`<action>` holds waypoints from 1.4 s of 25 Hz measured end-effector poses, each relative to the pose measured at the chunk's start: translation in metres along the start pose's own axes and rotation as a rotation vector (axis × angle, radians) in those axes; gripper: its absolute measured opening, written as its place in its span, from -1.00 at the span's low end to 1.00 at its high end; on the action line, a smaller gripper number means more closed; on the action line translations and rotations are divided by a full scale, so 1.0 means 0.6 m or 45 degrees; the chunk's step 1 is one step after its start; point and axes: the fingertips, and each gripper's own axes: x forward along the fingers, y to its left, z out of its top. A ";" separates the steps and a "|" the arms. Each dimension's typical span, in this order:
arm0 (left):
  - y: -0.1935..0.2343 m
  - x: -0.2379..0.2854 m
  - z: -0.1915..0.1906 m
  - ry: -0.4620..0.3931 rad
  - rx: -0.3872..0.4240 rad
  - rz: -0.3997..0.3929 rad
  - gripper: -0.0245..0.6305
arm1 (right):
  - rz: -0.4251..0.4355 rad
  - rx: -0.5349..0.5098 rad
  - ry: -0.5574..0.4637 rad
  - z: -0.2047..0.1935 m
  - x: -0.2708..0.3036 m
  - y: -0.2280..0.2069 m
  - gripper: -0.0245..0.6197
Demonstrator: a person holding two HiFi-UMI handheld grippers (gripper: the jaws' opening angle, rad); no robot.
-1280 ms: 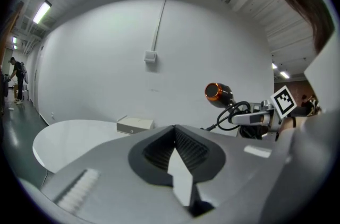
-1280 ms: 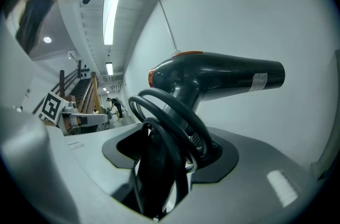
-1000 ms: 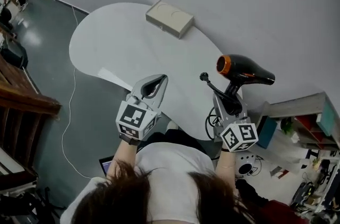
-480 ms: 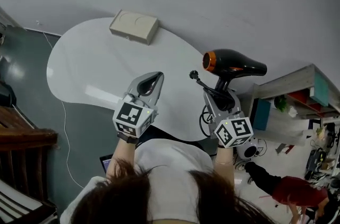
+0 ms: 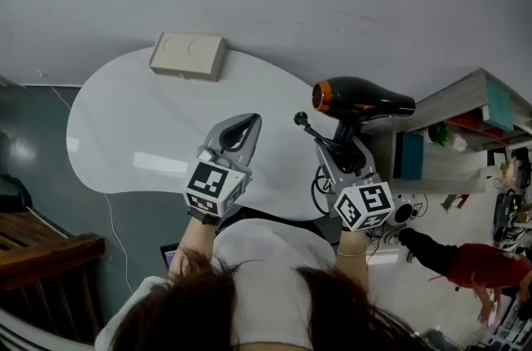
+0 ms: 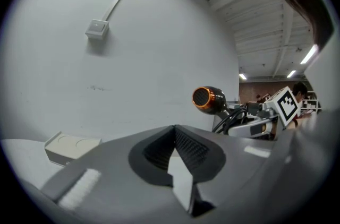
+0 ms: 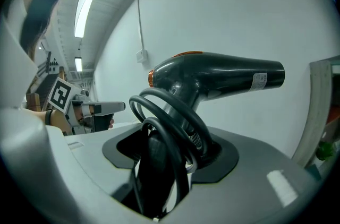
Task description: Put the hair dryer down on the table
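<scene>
Hair dryer [image 5: 366, 101] held aloft, apparently, by right gripper [image 5: 344, 155].

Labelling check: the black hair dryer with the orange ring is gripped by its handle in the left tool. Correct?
No: the right tool grips the hair dryer by its handle, per the right gripper view; the left tool holds nothing.

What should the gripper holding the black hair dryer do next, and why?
Probably ease the right gripper down and a little toward the middle of the white table. The black hair dryer with the orange ring is held by its handle up in the air near the table's right edge, so it is not yet set down.
</scene>
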 end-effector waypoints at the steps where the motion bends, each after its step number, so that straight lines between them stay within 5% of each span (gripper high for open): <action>1: -0.001 0.003 -0.002 0.007 0.003 -0.010 -0.75 | -0.006 0.002 0.005 -0.002 0.001 -0.001 -0.16; 18: 0.000 0.018 -0.062 0.074 -0.038 -0.104 -0.75 | 0.013 0.007 0.188 -0.088 0.030 0.034 -0.16; 35: -0.013 0.042 -0.184 0.277 -0.057 -0.162 -0.75 | 0.002 0.130 0.432 -0.248 0.066 0.027 -0.16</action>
